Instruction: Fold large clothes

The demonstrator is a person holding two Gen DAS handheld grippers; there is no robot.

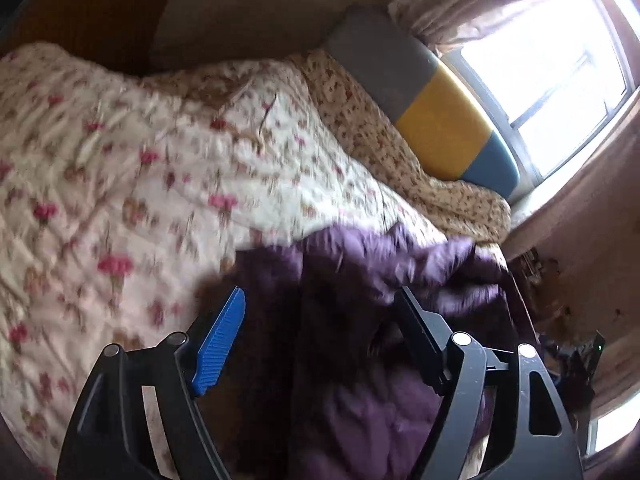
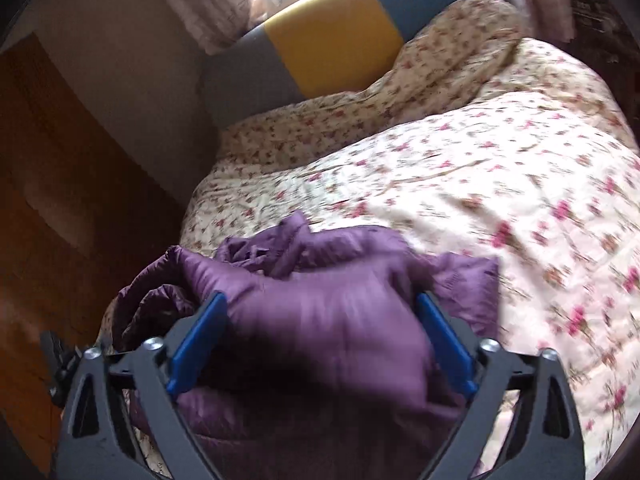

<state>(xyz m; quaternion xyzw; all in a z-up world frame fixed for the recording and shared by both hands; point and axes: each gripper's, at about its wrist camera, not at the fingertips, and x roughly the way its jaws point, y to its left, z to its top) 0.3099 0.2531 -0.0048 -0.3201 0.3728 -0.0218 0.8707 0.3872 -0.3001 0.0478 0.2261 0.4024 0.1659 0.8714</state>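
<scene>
A puffy, quilted purple jacket (image 2: 320, 312) lies bunched on the near end of a bed covered by a cream quilt printed with pink flowers (image 2: 500, 184). Its shiny fabric is rumpled into thick folds, with a crumpled part sticking up at its far edge; motion blur hides finer detail.

In the right wrist view, the right gripper (image 2: 320, 344) has its jaws spread wide, and a thick hump of the jacket fills the gap between the blue pads (image 2: 198, 344). Whether the pads press the cloth cannot be told.

In the left wrist view, the left gripper (image 1: 320, 320) also stands wide, over the jacket (image 1: 360, 280), with dark purple folds below and between its fingers and its blue pad (image 1: 220, 340) beside the edge of the cloth.

At the head of the bed a second, finer-flowered beige cover (image 2: 360, 112) is heaped against a padded headboard in grey, yellow and blue panels (image 2: 336, 36), under a bright curtained window (image 1: 548, 68).
</scene>
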